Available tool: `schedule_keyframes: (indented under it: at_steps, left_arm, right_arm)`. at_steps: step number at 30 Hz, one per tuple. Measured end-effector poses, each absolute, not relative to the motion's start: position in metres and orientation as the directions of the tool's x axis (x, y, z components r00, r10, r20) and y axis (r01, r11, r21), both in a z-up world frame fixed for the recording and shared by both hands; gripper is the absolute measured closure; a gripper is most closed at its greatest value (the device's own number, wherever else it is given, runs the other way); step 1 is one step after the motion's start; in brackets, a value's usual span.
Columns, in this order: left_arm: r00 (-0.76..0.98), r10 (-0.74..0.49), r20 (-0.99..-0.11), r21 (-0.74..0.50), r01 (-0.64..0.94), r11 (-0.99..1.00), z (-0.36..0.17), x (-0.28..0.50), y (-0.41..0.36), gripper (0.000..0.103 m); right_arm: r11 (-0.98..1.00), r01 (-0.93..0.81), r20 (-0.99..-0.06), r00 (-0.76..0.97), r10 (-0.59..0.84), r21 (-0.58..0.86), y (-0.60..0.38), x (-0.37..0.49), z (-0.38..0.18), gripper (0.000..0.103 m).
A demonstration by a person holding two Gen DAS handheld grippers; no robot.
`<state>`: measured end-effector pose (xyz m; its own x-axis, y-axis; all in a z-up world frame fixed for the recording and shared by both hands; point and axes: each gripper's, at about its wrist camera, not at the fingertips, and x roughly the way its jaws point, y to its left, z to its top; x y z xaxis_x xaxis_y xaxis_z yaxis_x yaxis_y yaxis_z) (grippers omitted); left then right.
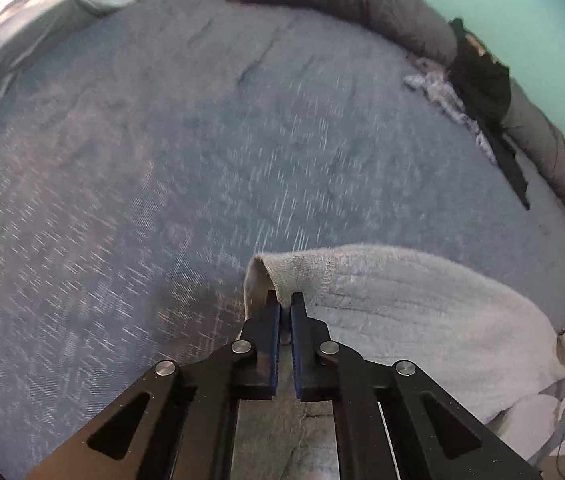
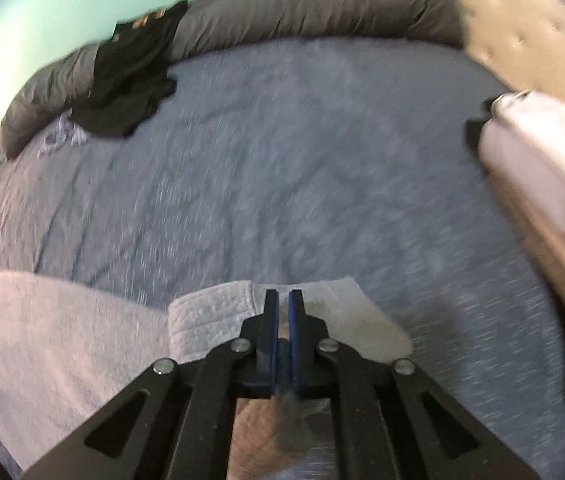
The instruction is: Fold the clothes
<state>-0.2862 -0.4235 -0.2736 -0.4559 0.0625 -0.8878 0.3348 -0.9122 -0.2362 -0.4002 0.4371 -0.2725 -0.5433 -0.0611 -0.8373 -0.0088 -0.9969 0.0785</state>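
Observation:
A light grey knitted garment [image 1: 402, 312] lies at the near side of a blue bedspread [image 1: 162, 160]. My left gripper [image 1: 285, 300] is shut on a raised fold at the garment's left edge, where the cloth curls up over the fingertips. In the right wrist view the same grey garment [image 2: 62, 328] spreads to the lower left. My right gripper [image 2: 283, 296] is shut on its turned-over edge, with cloth bunched on both sides of the jaws. Both views are blurred by motion.
A dark grey rolled duvet [image 2: 302, 12] runs along the far edge of the blue bedspread [image 2: 282, 140], with a black garment [image 2: 130, 80] draped over it and a small patterned cloth [image 2: 62, 136] beside it. A white folded cloth [image 2: 542, 160] sits at the right edge. A beige tufted headboard [image 2: 522, 32] stands behind.

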Motion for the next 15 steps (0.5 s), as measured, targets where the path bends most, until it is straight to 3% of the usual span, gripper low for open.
schedule_keyframes:
  at_steps: [9, 13, 15]
  left_arm:
    - [-0.549, 0.027, -0.835, -0.233, 0.309, -0.922, -0.207, -0.28, -0.42, 0.099]
    - [-0.536, 0.021, -0.844, -0.222, 0.314, -0.923, -0.205, -0.287, -0.416, 0.099]
    - [-0.531, 0.021, -0.847, -0.225, 0.322, -0.92, -0.208, -0.285, -0.418, 0.099]
  right_arm:
    - [-0.991, -0.096, -0.767, -0.641, -0.011, 0.095, 0.483, -0.397, -0.216, 0.103]
    - [-0.991, -0.079, -0.839, -0.542, -0.047, 0.107, 0.484, -0.404, -0.235, 0.102]
    - [-0.993, -0.07, -0.869, -0.492, -0.046, 0.093, 0.479, -0.408, -0.252, 0.093]
